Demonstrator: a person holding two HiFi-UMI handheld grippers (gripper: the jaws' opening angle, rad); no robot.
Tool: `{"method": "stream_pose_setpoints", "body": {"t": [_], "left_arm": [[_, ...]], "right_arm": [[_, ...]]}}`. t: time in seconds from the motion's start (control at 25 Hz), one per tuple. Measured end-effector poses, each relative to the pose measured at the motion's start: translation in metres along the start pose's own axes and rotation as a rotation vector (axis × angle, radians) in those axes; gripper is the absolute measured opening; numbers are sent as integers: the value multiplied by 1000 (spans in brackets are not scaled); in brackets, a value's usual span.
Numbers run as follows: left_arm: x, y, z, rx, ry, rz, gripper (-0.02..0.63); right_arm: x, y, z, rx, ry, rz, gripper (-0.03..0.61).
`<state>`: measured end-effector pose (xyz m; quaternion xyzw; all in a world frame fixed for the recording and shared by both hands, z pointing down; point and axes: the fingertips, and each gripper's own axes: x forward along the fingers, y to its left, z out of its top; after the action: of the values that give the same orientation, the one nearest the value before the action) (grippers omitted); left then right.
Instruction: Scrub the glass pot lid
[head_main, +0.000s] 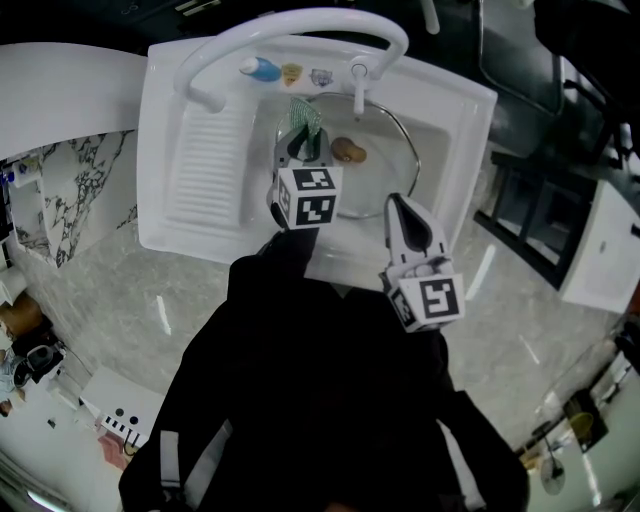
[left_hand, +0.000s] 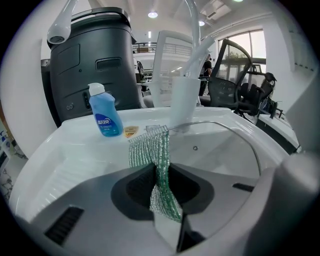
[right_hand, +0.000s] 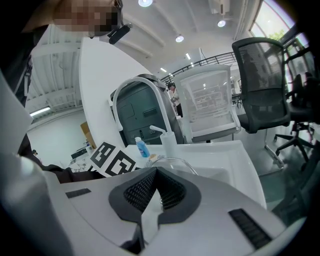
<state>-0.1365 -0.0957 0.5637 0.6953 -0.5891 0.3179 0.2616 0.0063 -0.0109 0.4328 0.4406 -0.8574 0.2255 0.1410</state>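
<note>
Glass lid (head_main: 396, 172) in sink (head_main: 205, 165), knob (head_main: 348, 150) up

The sink (head_main: 180, 190) is white. The cloth (left_hand: 150, 152) is green and silver mesh. The bottle (left_hand: 106, 116) is blue with a white cap. The lid (head_main: 388, 172) is clear, its knob (head_main: 349, 150) brown. The left gripper (head_main: 300, 138) and right gripper (head_main: 396, 204) are white and grey, with black-and-white square markers. The desk (head_main: 150, 290) is pale veined marble

Head view looks down; both gripper views apparently face the sink (head_main: 165, 120).
</note>
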Motion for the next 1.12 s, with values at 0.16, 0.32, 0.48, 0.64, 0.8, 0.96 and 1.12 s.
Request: {"method": "stream_pose_setpoints", "body": {"t": [0.16, 0.32, 0.48, 0.64, 0.8, 0.96, 1.12], "left_arm": [[5, -4, 1, -9, 14, -21, 74], [9, -6, 3, -9, 25, -30, 74], [13, -8, 3, -15, 32, -39, 74], [16, -9, 4, -27, 38, -52, 74], [17, -12, 6, -27, 38, -55, 74], [18, -16, 10, -23, 38, -55, 74], [19, -18, 13, -14, 31, -47, 74]], "right_arm": [[1, -3, -1, 5, 2, -2, 3], [2, -6, -1, 8, 5, -3, 2], [2, -9, -2, 16, 10, -4, 2], [3, -14, -1, 25, 14, -8, 2], [5, -19, -5, 26, 22, -15, 2], [7, -24, -4, 28, 21, -20, 2], [10, -29, -5, 33, 25, -24, 3]]}}
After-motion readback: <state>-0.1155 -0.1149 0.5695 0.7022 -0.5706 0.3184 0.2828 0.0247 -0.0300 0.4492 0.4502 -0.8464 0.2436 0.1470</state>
